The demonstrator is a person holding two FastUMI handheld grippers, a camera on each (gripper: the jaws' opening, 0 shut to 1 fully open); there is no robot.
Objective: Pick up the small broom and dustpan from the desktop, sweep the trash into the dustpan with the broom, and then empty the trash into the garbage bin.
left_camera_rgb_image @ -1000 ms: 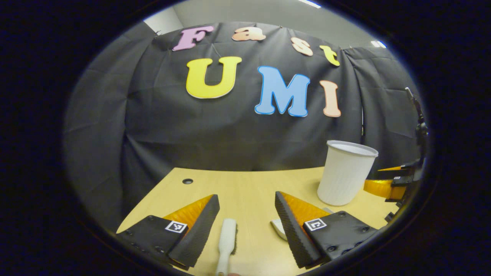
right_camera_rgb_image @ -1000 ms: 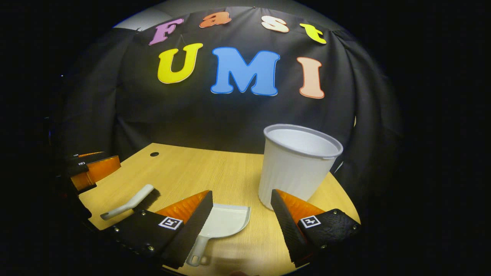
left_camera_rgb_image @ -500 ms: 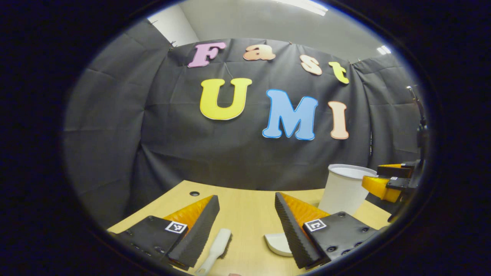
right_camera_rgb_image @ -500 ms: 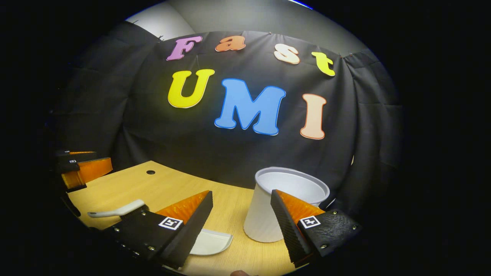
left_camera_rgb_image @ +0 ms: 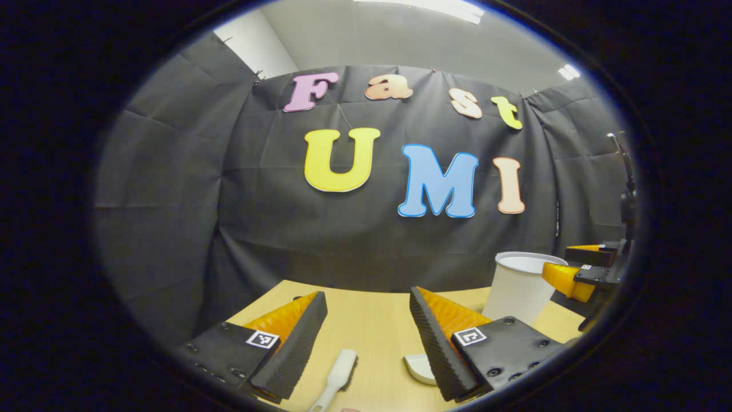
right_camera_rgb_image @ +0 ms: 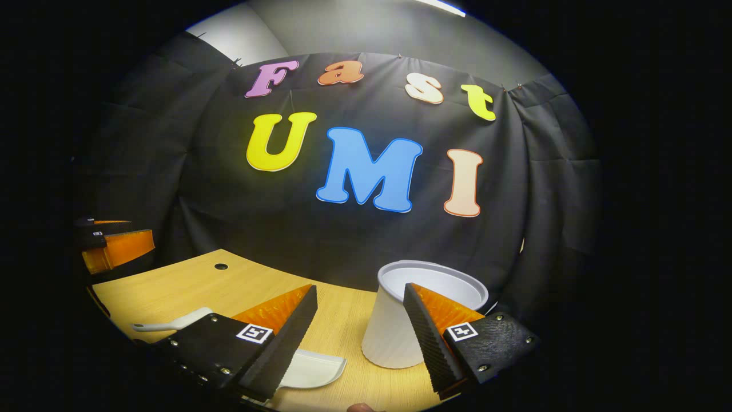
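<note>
Left gripper view: left gripper (left_camera_rgb_image: pixel 369 335) spread wide, grasping nothing, above wooden desktop (left_camera_rgb_image: pixel 372 309). Small broom (left_camera_rgb_image: pixel 337 377) lies on desktop below, between fingers; dustpan (left_camera_rgb_image: pixel 420 369) just right of it, garbage bin (left_camera_rgb_image: pixel 517 286) beyond. Judgement: lower, centre fingers on broom handle, then clench.

Right gripper view: right gripper (right_camera_rgb_image: pixel 360 329) spread wide, grasping nothing. Dustpan (right_camera_rgb_image: pixel 311 369) lies flat below left finger, handle hidden; bin (right_camera_rgb_image: pixel 394 326) close behind. Judgement: shift left, descend onto handle, avoid bin.
</note>
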